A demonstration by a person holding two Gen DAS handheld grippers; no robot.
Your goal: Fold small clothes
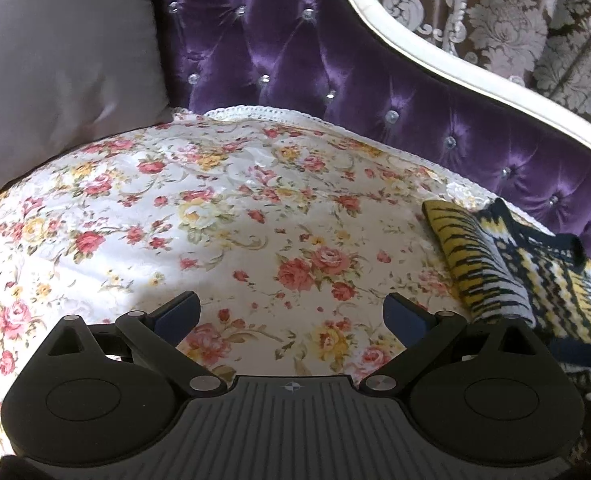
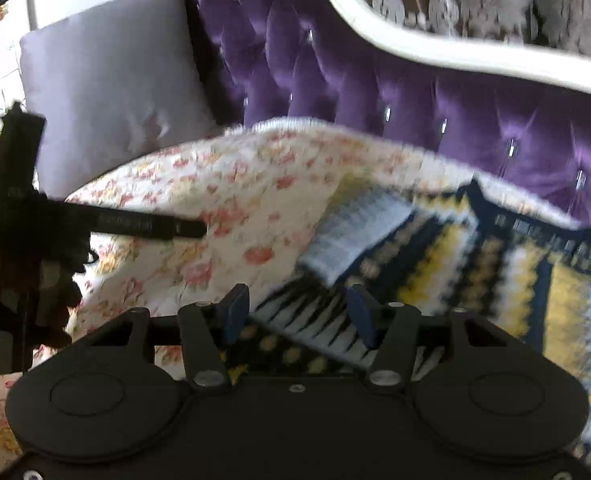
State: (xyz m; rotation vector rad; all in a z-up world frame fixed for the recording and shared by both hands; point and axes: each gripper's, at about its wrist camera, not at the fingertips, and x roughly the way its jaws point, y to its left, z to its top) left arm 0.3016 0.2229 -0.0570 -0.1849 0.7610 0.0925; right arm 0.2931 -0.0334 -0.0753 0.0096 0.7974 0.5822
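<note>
Knit sweater (image 2: 475, 256), yellow/navy/white zigzag, lying partly folded on floral sofa cover (image 1: 223, 216), w/ one sleeve (image 2: 355, 220) laid across body. Sleeve probably turned in on purpose, i.e. first fold done, body fold still to go.

Right gripper (image 2: 299, 314): hovering over sweater's near edge, jaws about half apart, striped knit seen between pads but not pinched; nothing held. Blurry view, so contact w/ cloth can't be confirmed. Probably lined up here for next grab at hem.

Left gripper (image 1: 291, 316): well left of sweater, over bare cover, jaws wide, empty. Likely parked clear so as not to snag knit.

Grey cushion (image 1: 55, 60) further left of sweater; purple tufted backrest (image 1: 335, 60) behind it.

Writing: none readable; only small round emblem on left gripper body, no text.
</note>
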